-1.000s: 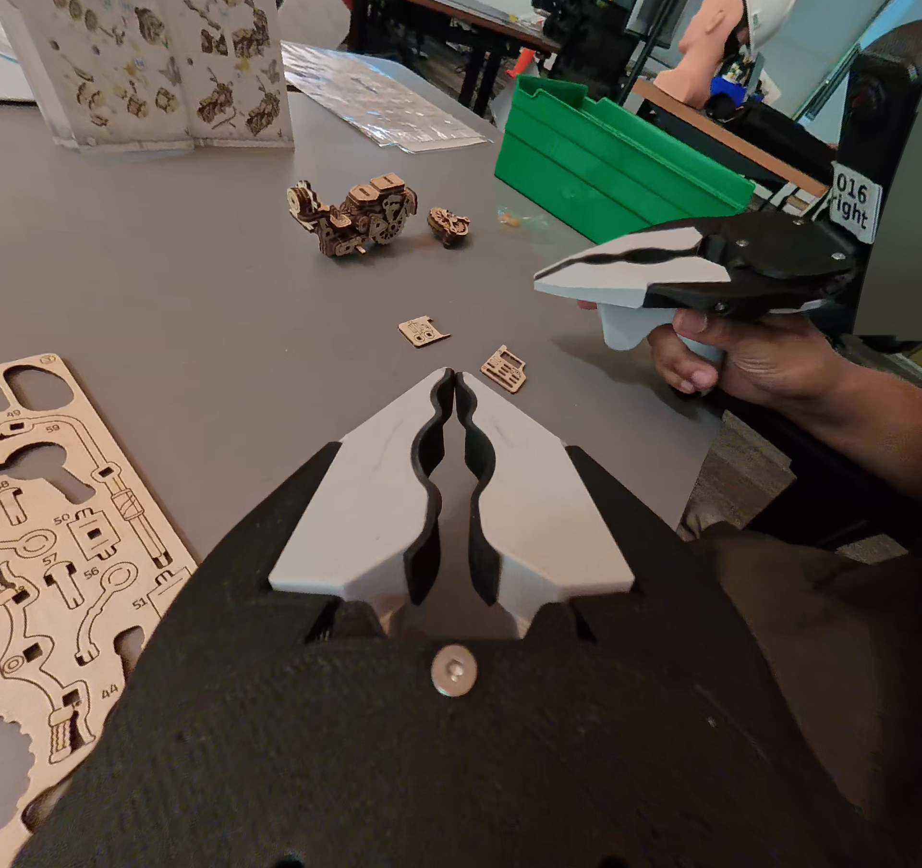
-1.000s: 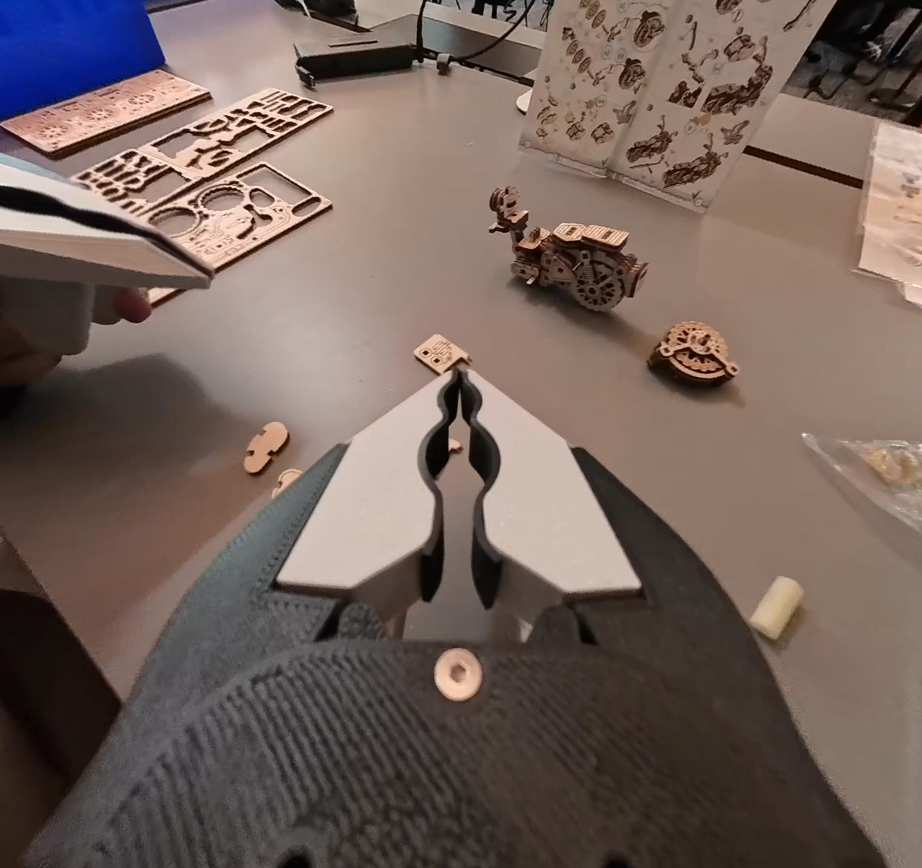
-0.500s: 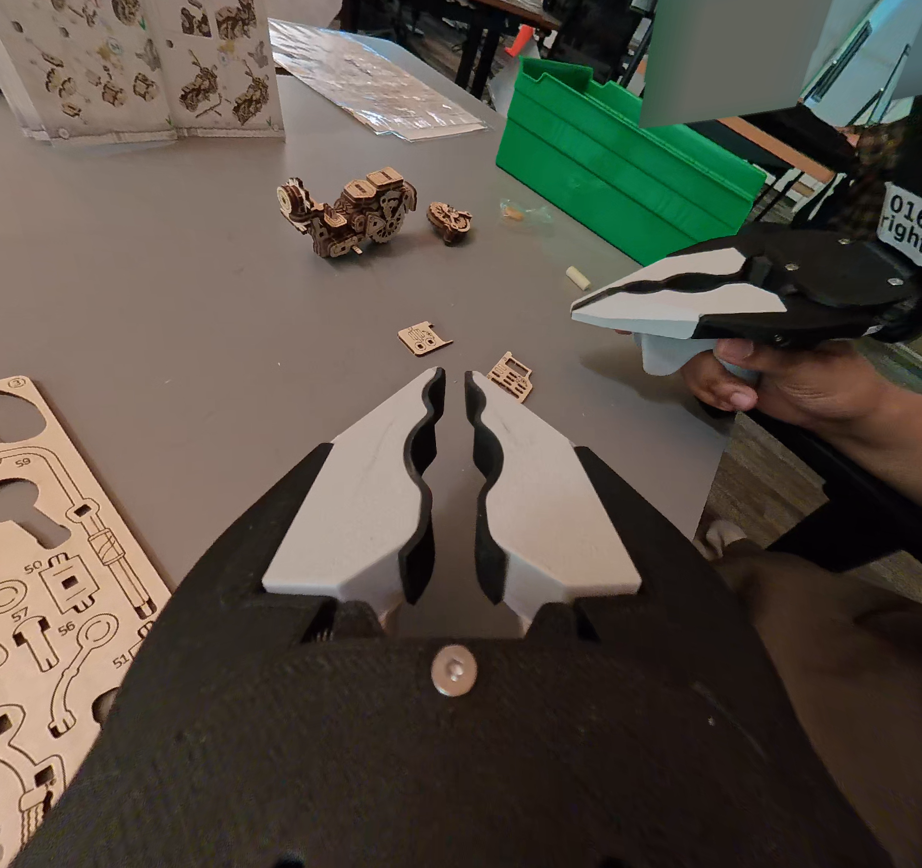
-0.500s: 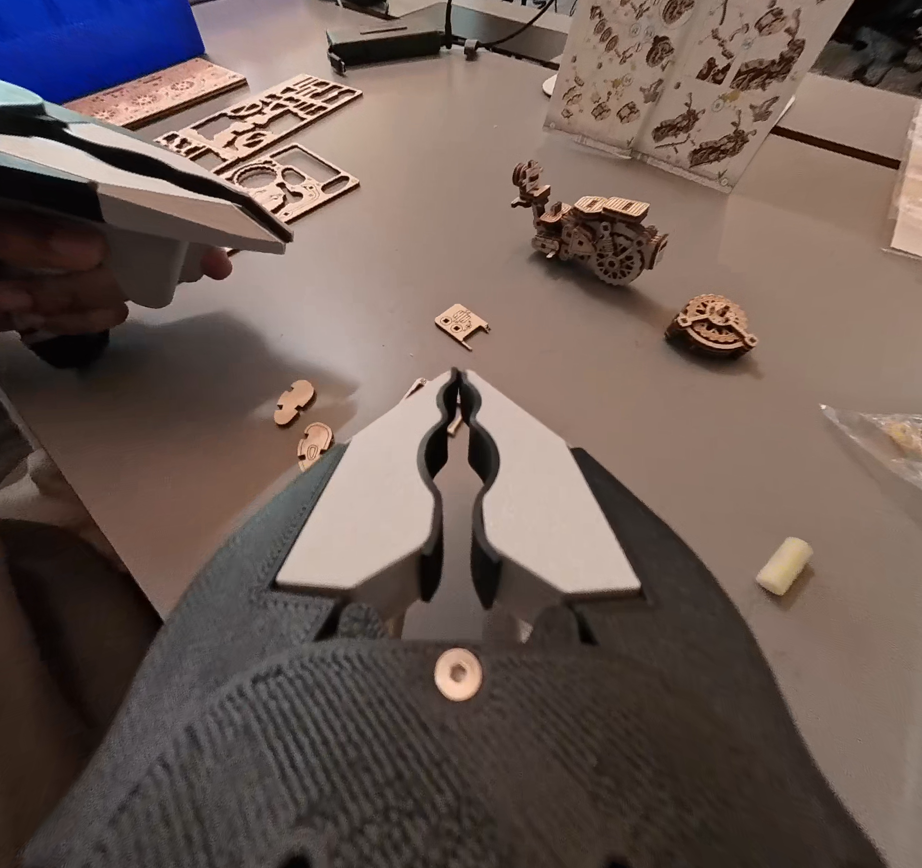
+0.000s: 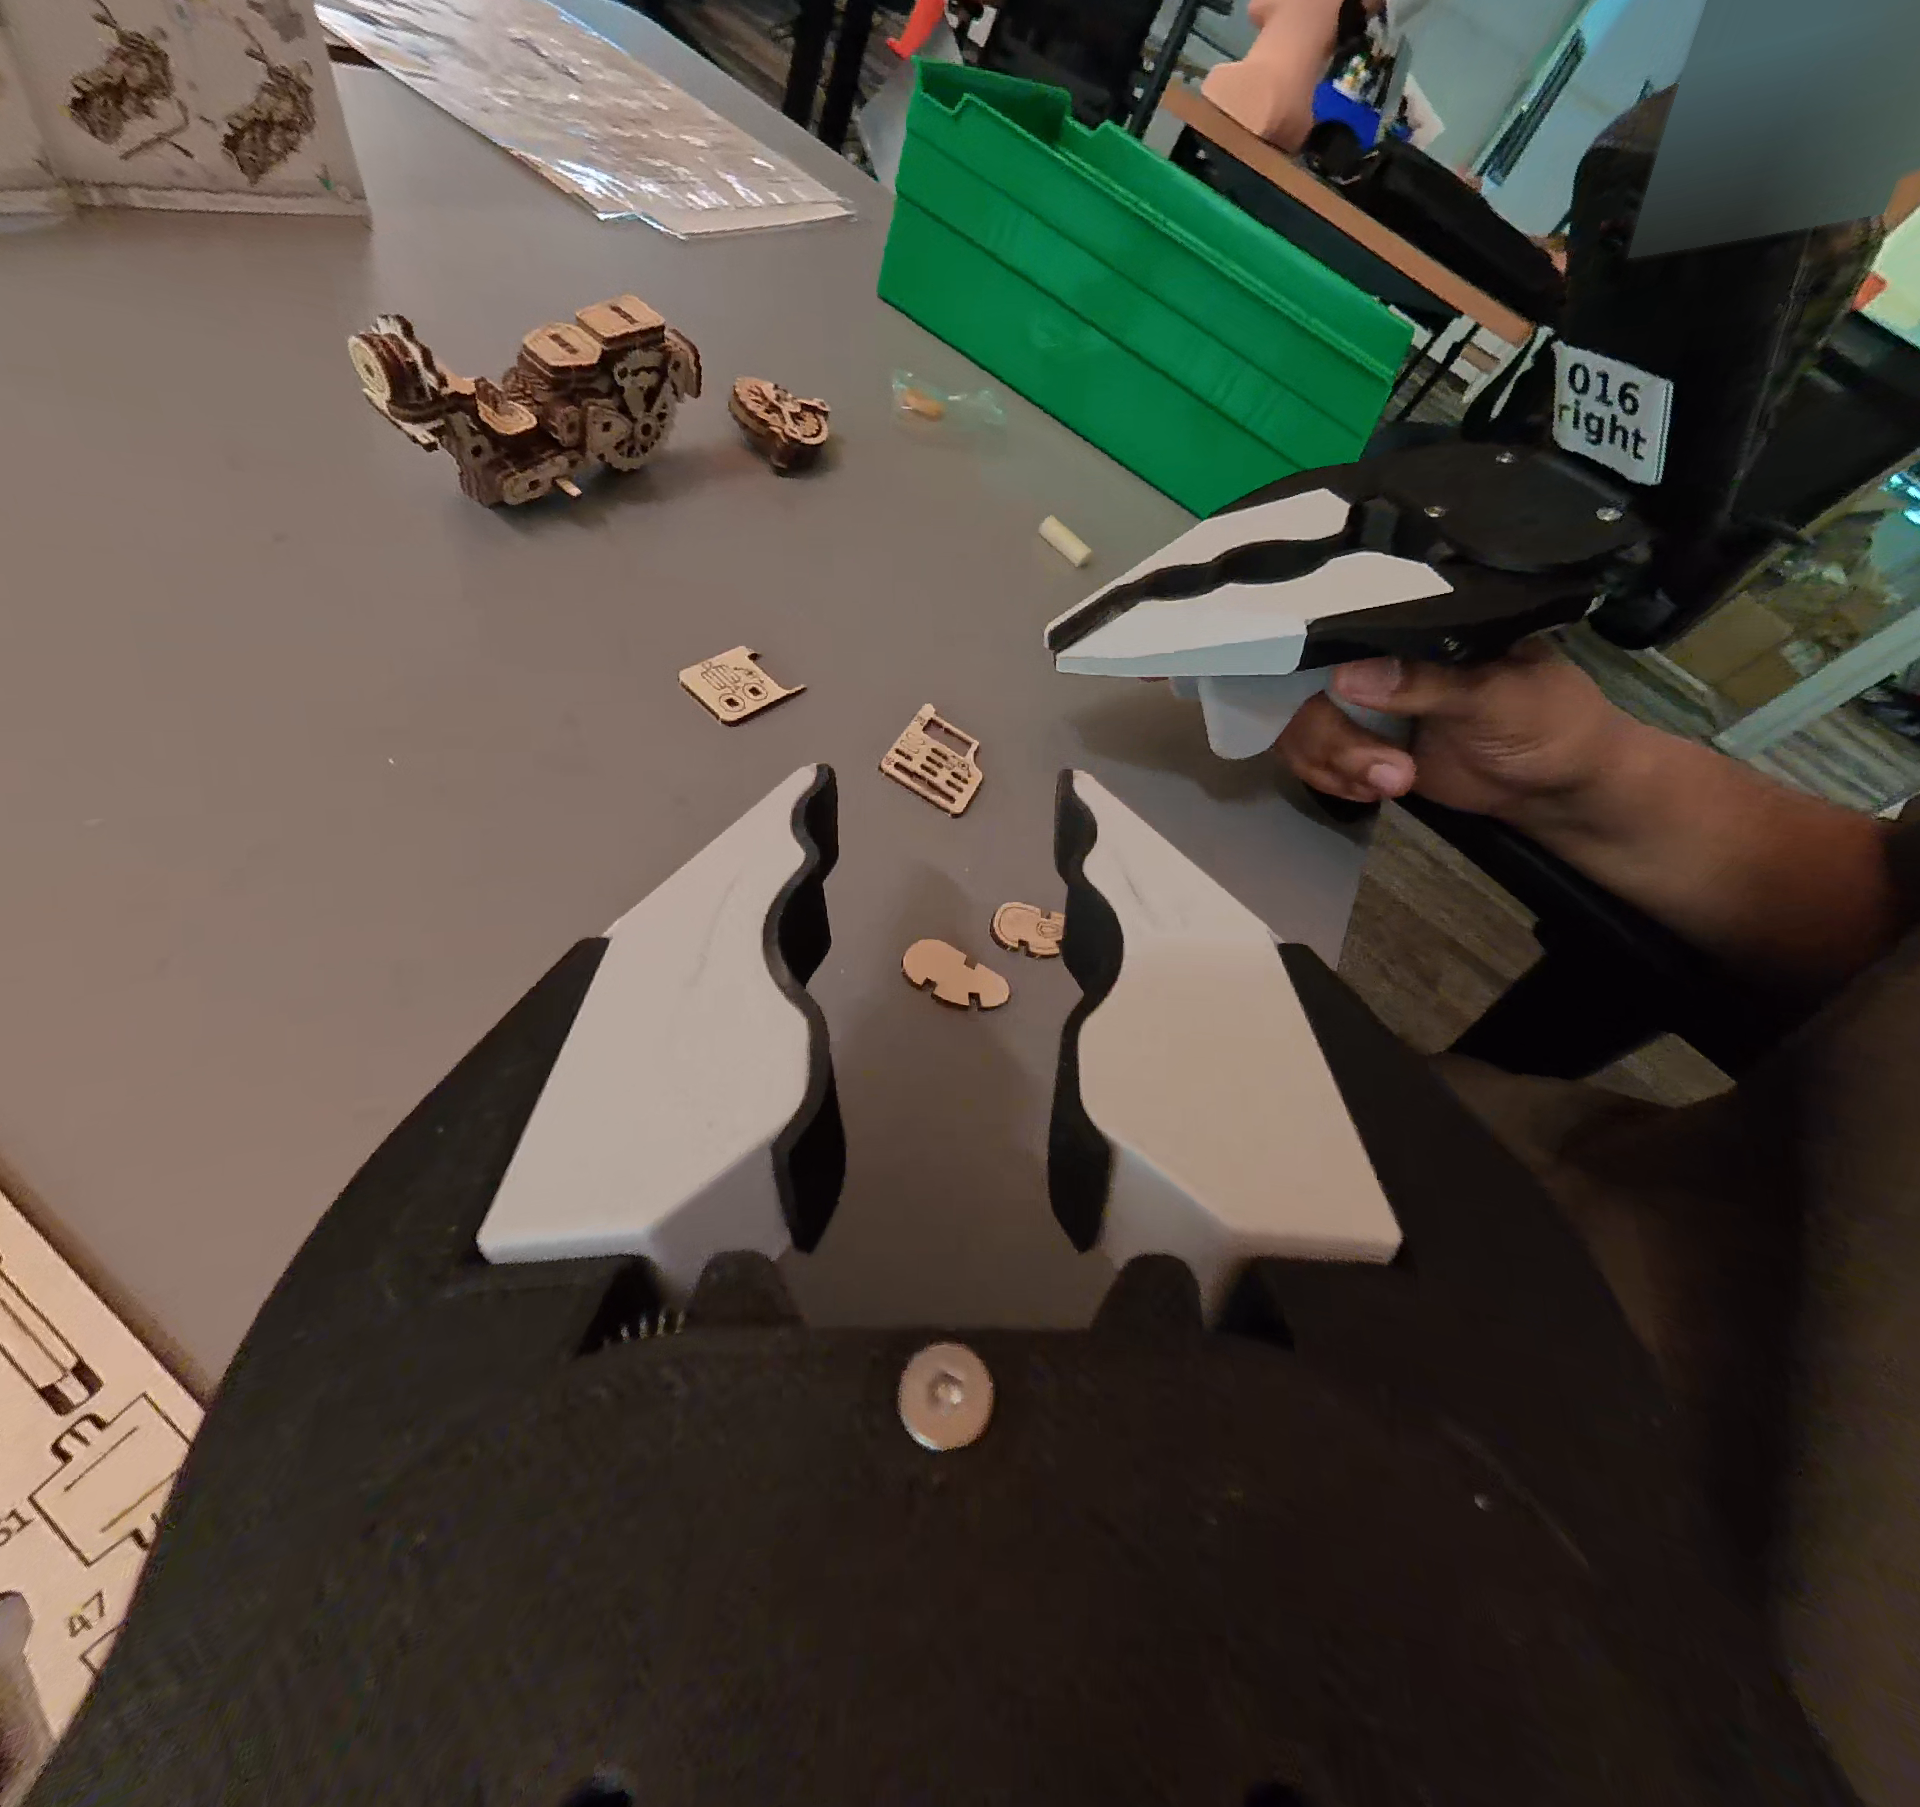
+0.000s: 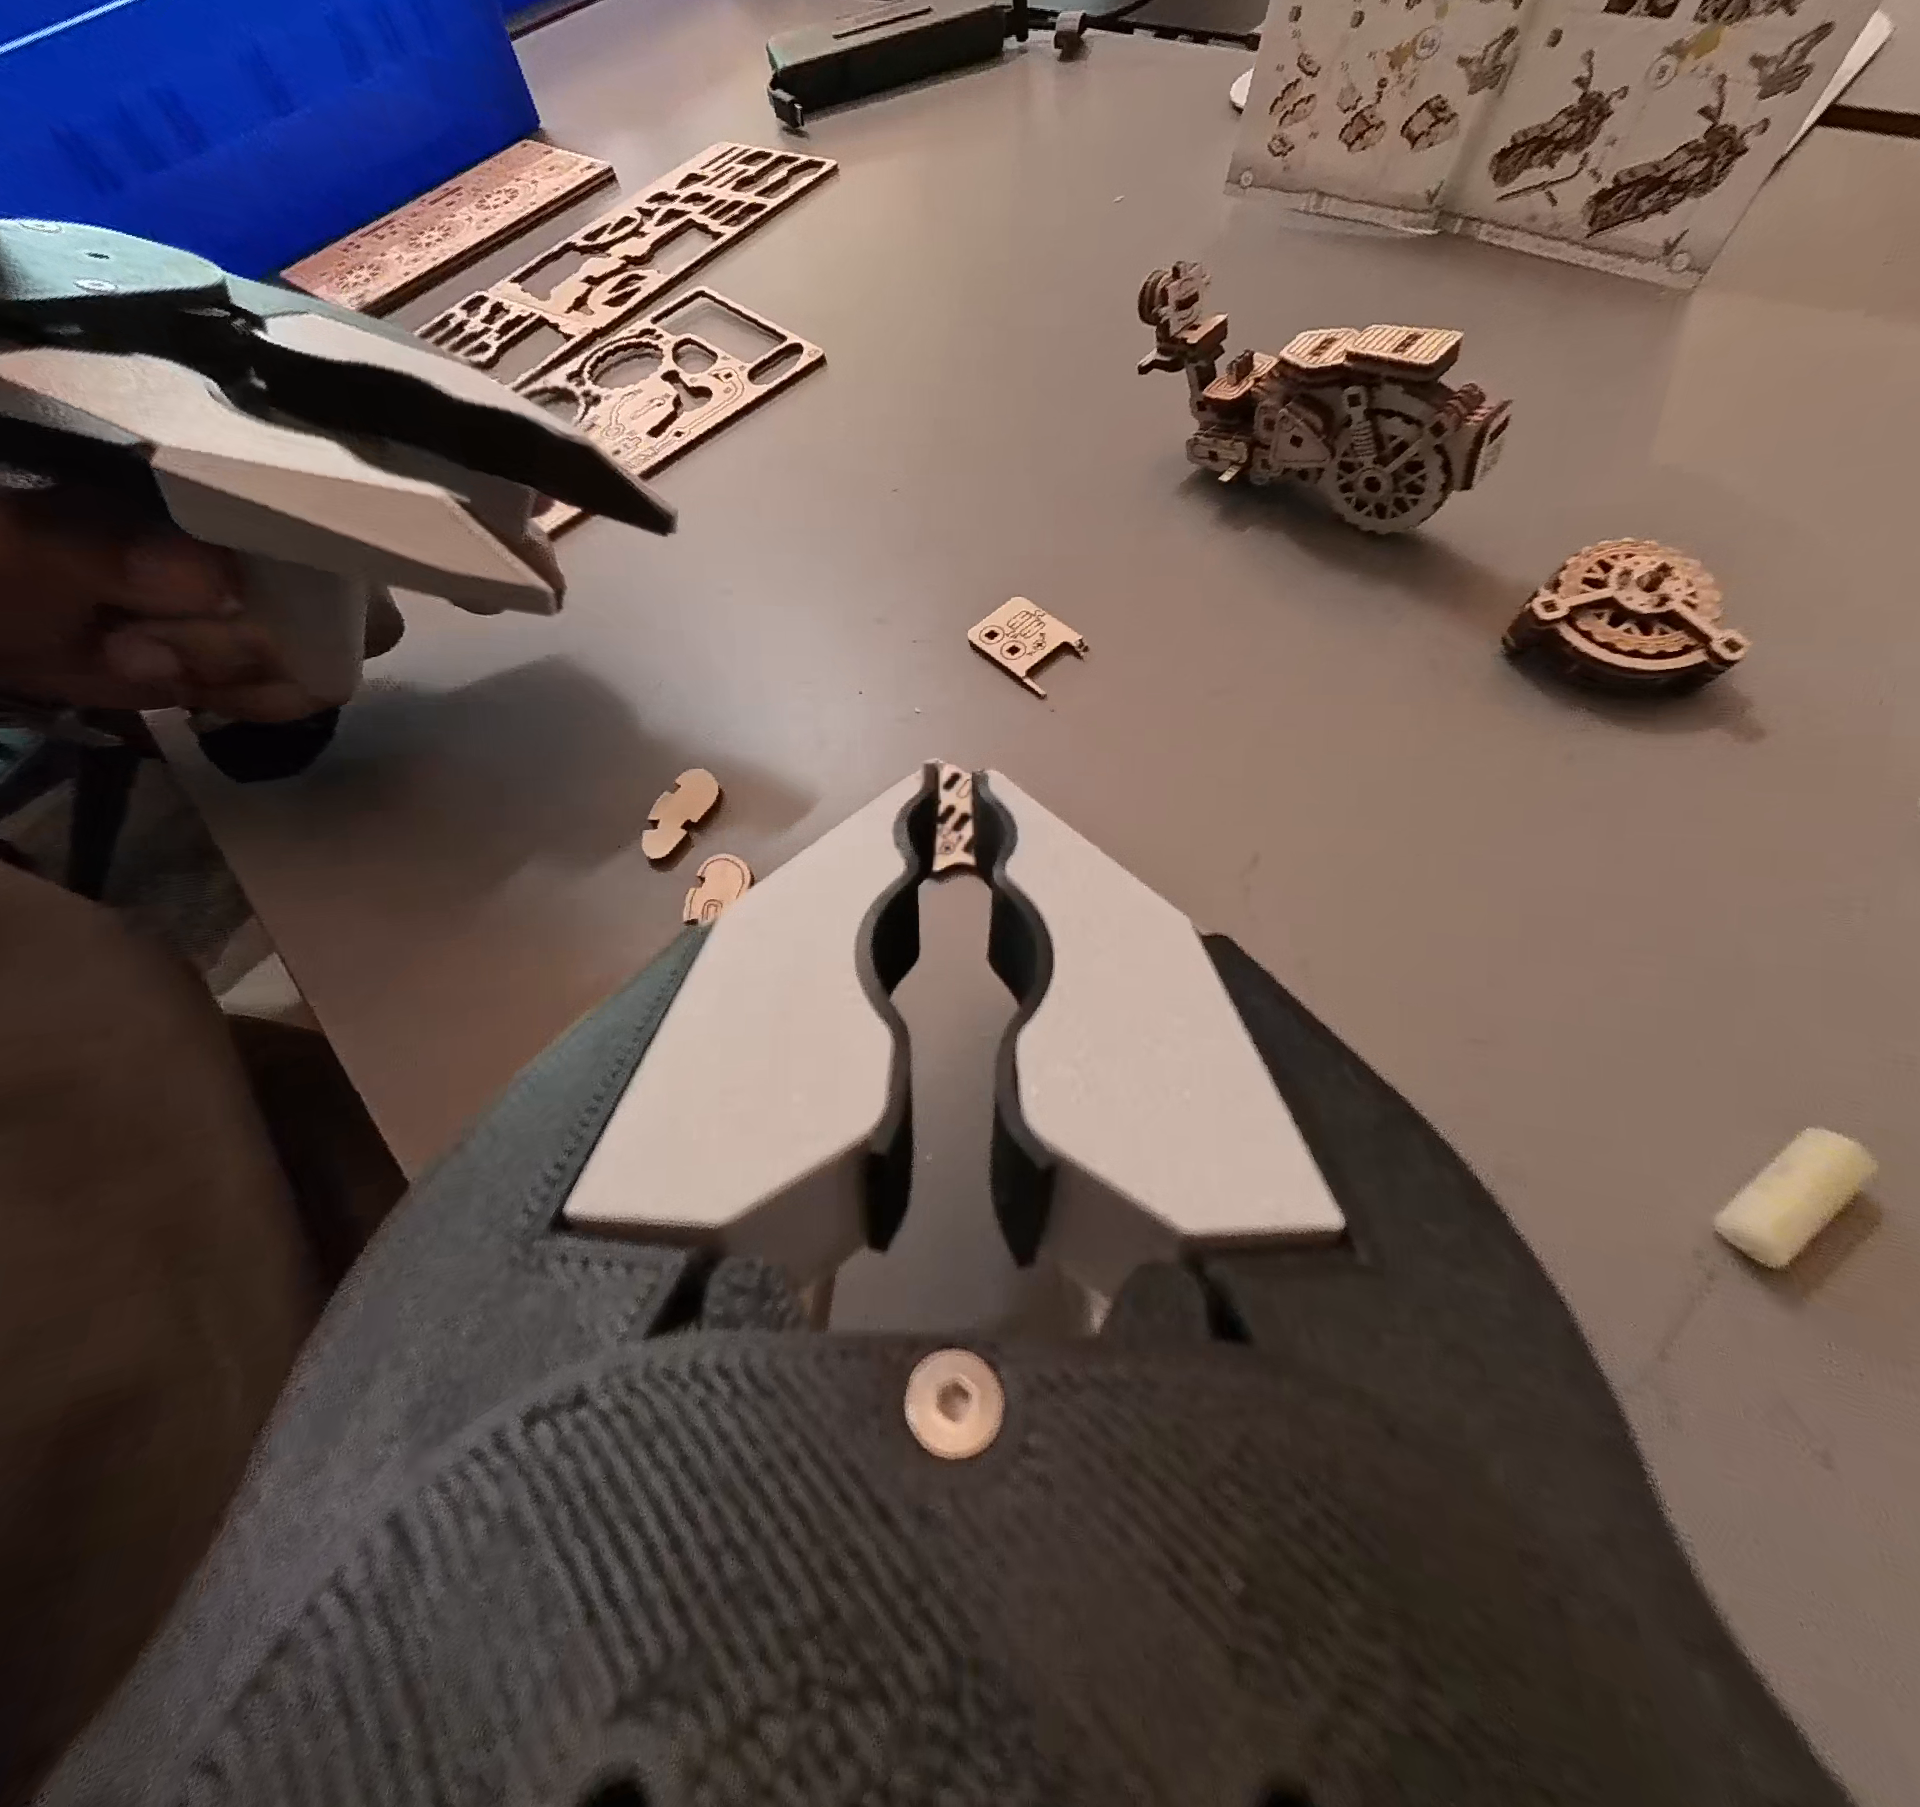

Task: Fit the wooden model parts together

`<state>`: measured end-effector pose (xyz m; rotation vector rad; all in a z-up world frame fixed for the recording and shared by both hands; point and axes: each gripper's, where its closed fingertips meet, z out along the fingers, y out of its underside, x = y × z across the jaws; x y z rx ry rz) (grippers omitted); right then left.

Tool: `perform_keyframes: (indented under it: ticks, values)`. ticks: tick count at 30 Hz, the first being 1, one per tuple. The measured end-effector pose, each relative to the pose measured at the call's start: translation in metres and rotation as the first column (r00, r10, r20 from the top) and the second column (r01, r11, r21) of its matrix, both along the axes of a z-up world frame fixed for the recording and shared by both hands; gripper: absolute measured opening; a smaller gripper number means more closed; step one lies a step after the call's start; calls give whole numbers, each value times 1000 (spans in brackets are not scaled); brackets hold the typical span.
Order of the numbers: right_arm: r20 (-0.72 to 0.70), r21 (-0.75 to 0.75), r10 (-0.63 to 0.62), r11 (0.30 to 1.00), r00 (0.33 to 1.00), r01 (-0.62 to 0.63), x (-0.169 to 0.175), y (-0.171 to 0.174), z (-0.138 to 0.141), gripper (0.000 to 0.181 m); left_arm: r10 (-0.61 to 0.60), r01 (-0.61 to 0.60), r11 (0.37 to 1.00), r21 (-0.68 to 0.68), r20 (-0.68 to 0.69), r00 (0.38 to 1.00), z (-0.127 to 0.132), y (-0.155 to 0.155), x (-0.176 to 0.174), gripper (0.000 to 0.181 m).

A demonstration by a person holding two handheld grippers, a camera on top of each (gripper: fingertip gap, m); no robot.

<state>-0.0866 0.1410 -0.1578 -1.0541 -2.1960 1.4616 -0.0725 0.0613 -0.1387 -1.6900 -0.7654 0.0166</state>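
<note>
Tabletop (image 5: 260,718): smooth matt grey.
Model motorcycle (image 6: 1340,427): laser-cut pale wood, dark edges.
Flat parts (image 5: 932,760): thin plywood.
Fingers (image 5: 665,1061): matt grey plastic.
Bin (image 5: 1122,303): glossy green plastic.
Instruction sheet (image 6: 1558,64): printed paper.

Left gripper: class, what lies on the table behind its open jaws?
One rounded wooden piece shows whole on the grey table; a second piece is half hidden by a jaw.

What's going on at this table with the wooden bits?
A person holds two grippers above a grey table. The left gripper is open, hovering over loose flat wooden parts: a slotted plate and two oval pieces. The right gripper is nearly shut and empty. The half-built wooden motorcycle stands farther back, untouched.
</note>
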Motion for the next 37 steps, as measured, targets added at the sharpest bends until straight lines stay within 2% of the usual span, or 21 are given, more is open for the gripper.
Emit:
perform_keyframes:
  ticks: [7,10,15,18,26,32,37]
  values:
    - [48,0,10,1000,999,-10,0,0,-8,5,-29,29,996,-81,4,1000,-10,1,4,42]
    - [64,-8,12,1000,998,-12,0,1,-9,6,-40,41,996,-85,16,999,-11,0,5,50]
    - [82,-13,31,999,996,-30,2,0,-11,5,0,7,997,-83,79,997,-19,-4,-3,51]
    - [83,-5,34,999,996,-34,3,0,-12,4,45,-30,994,-107,139,989,-28,-9,-9,41]
    - [108,32,17,999,994,-21,-3,3,-20,7,82,-43,988,-148,269,960,-46,-12,-13,30]
    - [135,49,13,999,991,-20,-8,5,-25,7,137,-76,969,-235,255,957,-55,-14,-19,14]
    - [196,-17,0,1000,981,3,-12,9,-25,8,156,-95,973,-209,302,940,-57,-16,-24,0]
